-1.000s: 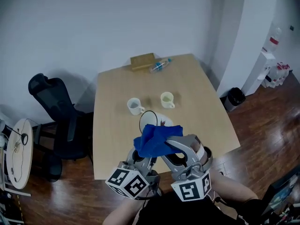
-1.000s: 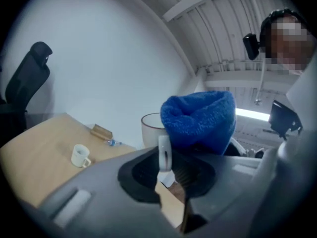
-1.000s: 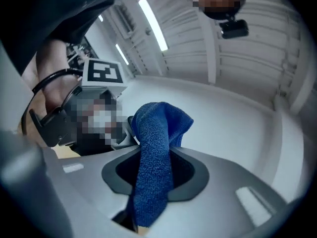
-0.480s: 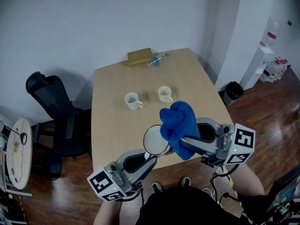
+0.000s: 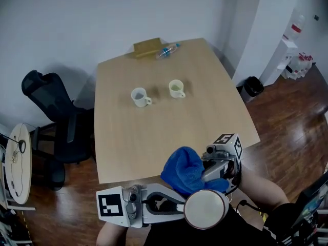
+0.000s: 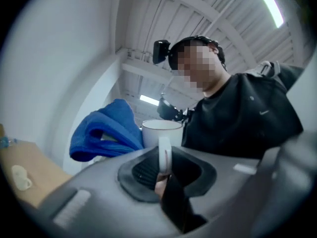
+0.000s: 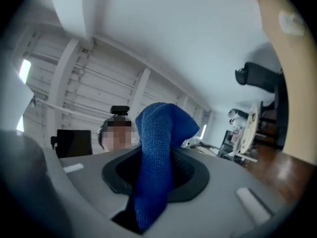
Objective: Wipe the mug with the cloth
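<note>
A white mug (image 5: 206,209) hangs low in the head view, close to the person's body, its base turned toward the camera. My left gripper (image 5: 180,209) is shut on its handle; in the left gripper view the handle (image 6: 165,154) is pinched between the jaws of the left gripper (image 6: 165,171), with the mug body (image 6: 162,132) beyond. My right gripper (image 5: 203,173) is shut on a bunched blue cloth (image 5: 184,170), which lies against the mug's side. The cloth (image 7: 157,143) fills the jaws of the right gripper (image 7: 153,182) in its own view. That blue cloth (image 6: 106,132) sits left of the mug.
On the wooden table (image 5: 195,122) stand two other mugs, one white (image 5: 139,97) and one pale yellow (image 5: 176,88). At its far edge lie a plastic bottle (image 5: 167,50) and a brown box (image 5: 146,47). A black office chair (image 5: 48,114) stands left, a dark bin (image 5: 251,88) right.
Both grippers have drawn back from over the table toward the person. The mug has turned so its base faces the camera. The cloth has swung round to the mug's upper left side.
</note>
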`<action>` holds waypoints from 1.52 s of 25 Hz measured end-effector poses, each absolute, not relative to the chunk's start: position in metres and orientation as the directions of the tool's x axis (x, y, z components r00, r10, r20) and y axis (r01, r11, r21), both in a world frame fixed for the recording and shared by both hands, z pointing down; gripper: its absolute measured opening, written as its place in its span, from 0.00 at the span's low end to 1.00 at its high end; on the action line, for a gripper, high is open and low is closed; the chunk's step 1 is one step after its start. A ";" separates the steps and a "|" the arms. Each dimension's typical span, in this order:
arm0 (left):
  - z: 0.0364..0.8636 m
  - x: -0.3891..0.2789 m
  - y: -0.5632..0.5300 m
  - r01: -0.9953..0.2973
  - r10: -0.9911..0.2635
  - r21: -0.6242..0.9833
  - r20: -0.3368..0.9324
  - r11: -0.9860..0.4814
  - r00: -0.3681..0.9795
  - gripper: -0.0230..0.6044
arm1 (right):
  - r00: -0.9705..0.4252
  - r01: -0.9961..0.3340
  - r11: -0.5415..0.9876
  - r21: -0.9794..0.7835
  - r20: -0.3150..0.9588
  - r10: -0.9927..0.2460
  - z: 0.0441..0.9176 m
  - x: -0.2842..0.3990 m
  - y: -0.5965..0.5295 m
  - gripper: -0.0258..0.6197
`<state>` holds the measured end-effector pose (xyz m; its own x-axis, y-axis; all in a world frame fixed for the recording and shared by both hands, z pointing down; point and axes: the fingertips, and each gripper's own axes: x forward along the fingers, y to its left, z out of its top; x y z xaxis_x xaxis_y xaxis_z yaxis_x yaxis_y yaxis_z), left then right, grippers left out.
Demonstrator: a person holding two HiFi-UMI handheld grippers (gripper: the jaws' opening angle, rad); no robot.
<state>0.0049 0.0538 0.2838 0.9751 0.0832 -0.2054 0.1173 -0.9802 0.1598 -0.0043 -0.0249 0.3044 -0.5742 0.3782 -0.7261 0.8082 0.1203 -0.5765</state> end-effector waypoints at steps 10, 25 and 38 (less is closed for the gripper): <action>0.277 -0.008 0.021 -0.045 -0.113 0.231 -0.291 -0.972 0.950 0.13 | -0.657 0.713 0.440 -0.546 -0.740 0.145 0.284 0.016 -0.081 0.22; 0.321 -0.081 -0.115 -0.602 -0.830 0.617 -0.161 -0.507 0.534 0.13 | -0.835 -0.486 0.609 0.627 -0.125 -0.536 0.283 -0.038 -0.083 0.22; 0.303 -0.075 -0.091 -0.517 -0.726 0.560 -0.248 -0.648 0.642 0.13 | -0.890 -0.451 0.889 0.075 -0.114 -0.442 0.276 -0.010 -0.107 0.22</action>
